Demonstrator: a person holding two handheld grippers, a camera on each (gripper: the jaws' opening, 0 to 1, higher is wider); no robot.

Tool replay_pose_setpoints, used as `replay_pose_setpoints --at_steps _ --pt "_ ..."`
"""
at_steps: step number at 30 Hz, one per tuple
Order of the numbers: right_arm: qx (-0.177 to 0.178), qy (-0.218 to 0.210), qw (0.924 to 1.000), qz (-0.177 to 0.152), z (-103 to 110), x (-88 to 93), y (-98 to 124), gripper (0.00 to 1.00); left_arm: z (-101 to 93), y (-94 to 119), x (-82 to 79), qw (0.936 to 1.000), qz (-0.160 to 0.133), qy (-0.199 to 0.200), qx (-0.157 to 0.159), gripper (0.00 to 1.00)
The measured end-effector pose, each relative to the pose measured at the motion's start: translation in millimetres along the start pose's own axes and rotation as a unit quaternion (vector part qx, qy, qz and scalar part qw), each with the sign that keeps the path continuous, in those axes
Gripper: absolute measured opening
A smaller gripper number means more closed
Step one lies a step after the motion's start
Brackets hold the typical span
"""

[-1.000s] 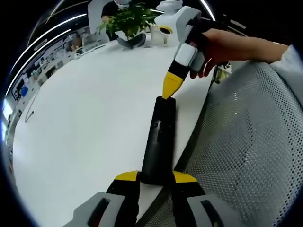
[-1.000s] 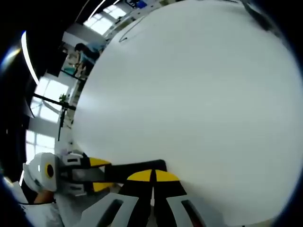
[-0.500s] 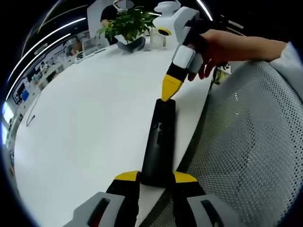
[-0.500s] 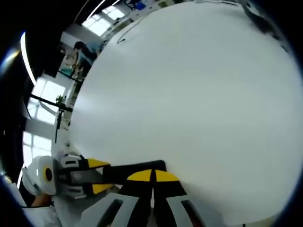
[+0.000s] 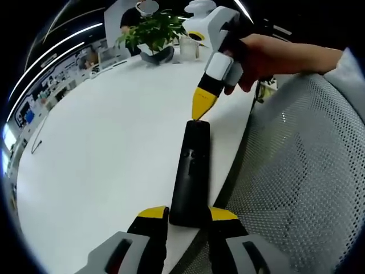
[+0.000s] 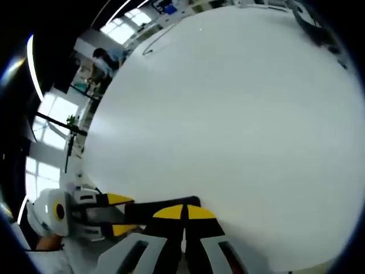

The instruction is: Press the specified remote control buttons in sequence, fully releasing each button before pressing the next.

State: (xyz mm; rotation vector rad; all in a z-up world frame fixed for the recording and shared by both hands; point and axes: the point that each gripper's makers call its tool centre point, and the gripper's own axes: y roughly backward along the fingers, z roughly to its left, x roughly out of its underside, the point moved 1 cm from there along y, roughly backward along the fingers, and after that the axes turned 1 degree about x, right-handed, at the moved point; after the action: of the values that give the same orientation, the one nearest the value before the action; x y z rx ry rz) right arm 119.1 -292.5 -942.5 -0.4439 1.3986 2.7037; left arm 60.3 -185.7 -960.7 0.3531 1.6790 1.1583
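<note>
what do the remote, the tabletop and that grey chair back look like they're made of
Remote: probably matte black plastic, with a dull even surface. Tabletop: smooth white laminate or painted board, with a soft sheen. Chair back: grey woven mesh, with holes visible throughout.

Your left gripper [image 5: 188, 214]: yellow-tipped fingers [image 5: 153, 213] spread apart w/ a black remote clamped at its near end between them, pointing fwd. Your right gripper [image 5: 199, 108] comes in from upper right of left gripper view, fingers pressed together to a point, tip angled down at the remote's far end. Your right hand [image 5: 259, 60] wraps its handle, forearm stretched out to the right. In right gripper view its fingers [image 6: 171, 212] sit together, no gap.
</note>
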Motion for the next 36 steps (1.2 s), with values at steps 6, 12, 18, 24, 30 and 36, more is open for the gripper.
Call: replay_pose_setpoints --at_steps 6,12,18,24,30,36 --pt "-0.002 0.012 0.9998 0.017 2.4 5.4 -4.5 0.00 -0.1 -0.5 -0.3 1.0000 -0.002 0.001 0.000 0.26" --pt "-0.018 0.010 0.9993 0.032 6.2 9.7 -8.0 0.00 -0.1 -1.0 -0.6 1.0000 -0.003 0.000 0.000 0.26" --pt "-0.013 0.013 0.9990 0.042 4.2 12.2 -10.5 0.00 -0.3 -1.5 -0.6 1.0000 -0.005 0.001 0.001 0.26" --pt "-0.011 0.017 0.9989 0.042 5.4 13.1 -10.7 0.00 -0.4 -1.4 -0.3 1.0000 -0.007 0.002 0.000 0.27" --pt "0.001 0.040 0.9984 0.041 5.6 12.3 -11.8 0.00 -0.1 -1.9 -0.5 1.0000 -0.009 0.002 0.000 0.27" --pt "0.001 0.047 0.9981 0.039 4.3 12.1 -10.9 0.00 0.0 -2.0 -1.0 0.9999 -0.010 0.001 0.000 0.27"
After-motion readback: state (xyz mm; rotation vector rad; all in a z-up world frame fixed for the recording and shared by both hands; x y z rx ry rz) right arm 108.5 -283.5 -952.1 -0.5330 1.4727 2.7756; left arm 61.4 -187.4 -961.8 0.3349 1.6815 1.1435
